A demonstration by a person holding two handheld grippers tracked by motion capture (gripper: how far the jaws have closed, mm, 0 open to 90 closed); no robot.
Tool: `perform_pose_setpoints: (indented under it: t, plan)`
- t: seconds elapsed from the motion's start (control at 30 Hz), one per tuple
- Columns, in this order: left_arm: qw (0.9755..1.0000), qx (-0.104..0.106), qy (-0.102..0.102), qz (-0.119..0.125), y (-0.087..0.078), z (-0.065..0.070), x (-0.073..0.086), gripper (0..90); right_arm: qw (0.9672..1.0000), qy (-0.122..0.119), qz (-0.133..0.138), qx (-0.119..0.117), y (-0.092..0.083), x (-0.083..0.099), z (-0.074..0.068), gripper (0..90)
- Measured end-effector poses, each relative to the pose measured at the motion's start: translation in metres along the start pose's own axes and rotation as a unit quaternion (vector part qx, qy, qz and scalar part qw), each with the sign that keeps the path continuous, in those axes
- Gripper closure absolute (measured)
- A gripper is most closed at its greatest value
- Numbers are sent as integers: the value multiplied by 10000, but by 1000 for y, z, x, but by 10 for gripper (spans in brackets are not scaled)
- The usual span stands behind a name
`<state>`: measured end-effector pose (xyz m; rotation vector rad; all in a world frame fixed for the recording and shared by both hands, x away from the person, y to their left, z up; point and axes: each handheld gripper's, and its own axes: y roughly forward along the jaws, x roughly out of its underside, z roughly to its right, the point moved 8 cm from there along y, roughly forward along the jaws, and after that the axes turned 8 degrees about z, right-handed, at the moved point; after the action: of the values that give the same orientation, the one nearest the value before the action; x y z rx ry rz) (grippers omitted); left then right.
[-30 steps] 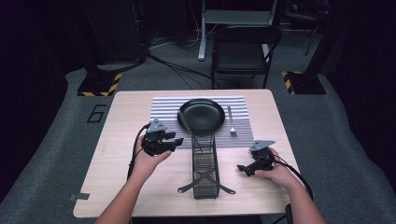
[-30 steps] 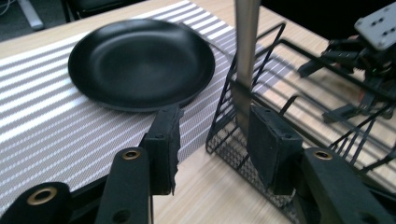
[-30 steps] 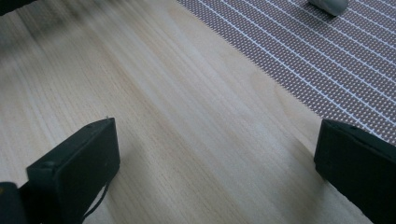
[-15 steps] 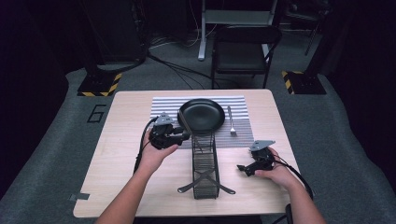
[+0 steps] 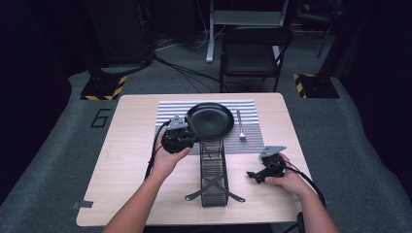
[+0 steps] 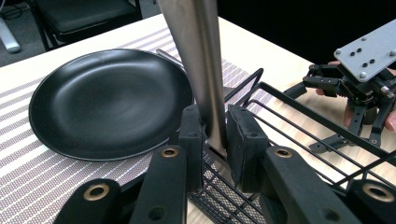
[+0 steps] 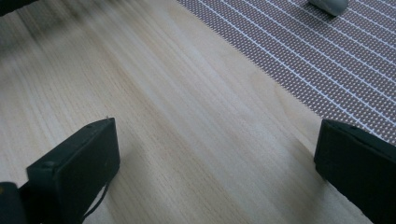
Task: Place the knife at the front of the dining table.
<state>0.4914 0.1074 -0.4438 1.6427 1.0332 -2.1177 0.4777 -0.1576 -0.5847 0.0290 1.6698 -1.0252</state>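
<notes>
At the bottom centre of the left gripper view, the left tool has just been closing its jaws, and its pads now pinch the flat handle of a metal utensil, which rises upright to the top edge. Just behind it lies the wire rack, and at upper left the black plate sits on the striped placemat. In the right gripper view, the right tool stands wide and empty over the bare worktop. This looks like the pick-up step, with the grip just secured. The next move probably calls for lifting the utensil clear of the wires and carrying it beside the plate, opposite the fork.
</notes>
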Motion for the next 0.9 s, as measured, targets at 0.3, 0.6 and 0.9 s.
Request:
perform_pose_setpoints:
  t: [0.3, 0.6, 0.9]
  plan:
    - [9997, -127, 220, -38, 0, 11, -3, 777, 10000, -1, 0, 0, 0, 0, 0, 0]
    - [9990, 78, 438, 28, 10, 31, -10, 805, 10000, 3, 0, 1, 0, 0, 0, 0]
    - [9989, 15, 471, -36, 10, 32, -20, 808, 10000, 1, -2, 0, 0, 0, 0, 0]
